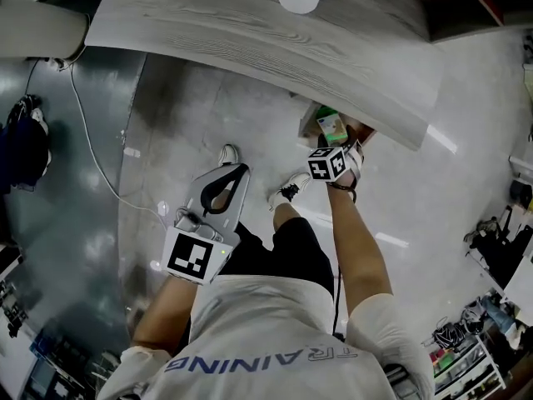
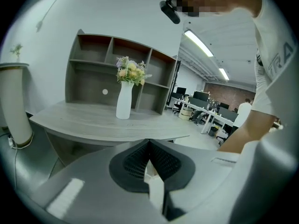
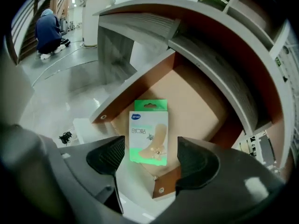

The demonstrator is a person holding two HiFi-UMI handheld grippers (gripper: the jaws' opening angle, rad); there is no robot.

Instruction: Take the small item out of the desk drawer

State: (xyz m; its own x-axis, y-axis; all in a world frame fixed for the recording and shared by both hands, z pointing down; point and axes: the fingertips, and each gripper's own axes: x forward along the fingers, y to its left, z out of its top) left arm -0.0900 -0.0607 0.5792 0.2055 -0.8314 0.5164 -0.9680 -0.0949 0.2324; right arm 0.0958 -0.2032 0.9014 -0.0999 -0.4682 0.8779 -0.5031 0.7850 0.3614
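Two hand-held grippers in use. The right hand-held gripper (image 3: 150, 154) reaches toward the open drawer (image 3: 201, 101) under the grey wood-grain counter (image 1: 250, 23), jaws spread wide. A green packet (image 3: 148, 132) lies flat at the front of the drawer, with pale print and a beige strip picture on its face. In the right gripper view it sits between the two dark pads (image 3: 106, 155), with a gap on each side and neither pad touching it. The drawer has brown side walls and a lighter tan base; the rest of the base is bare. In the head view the packet shows just beyond the right gripper's marker cube (image 1: 327, 164), under the counter edge.

The left hand-held gripper (image 2: 149, 164) is held off to the side over the floor (image 1: 166, 123), well apart from the drawer. Its jaws are pressed together with nothing between them. It faces the counter top, where a white vase (image 2: 124, 101) with flowers (image 2: 131, 71) stands upright in front of a grey shelf unit (image 2: 93, 78).
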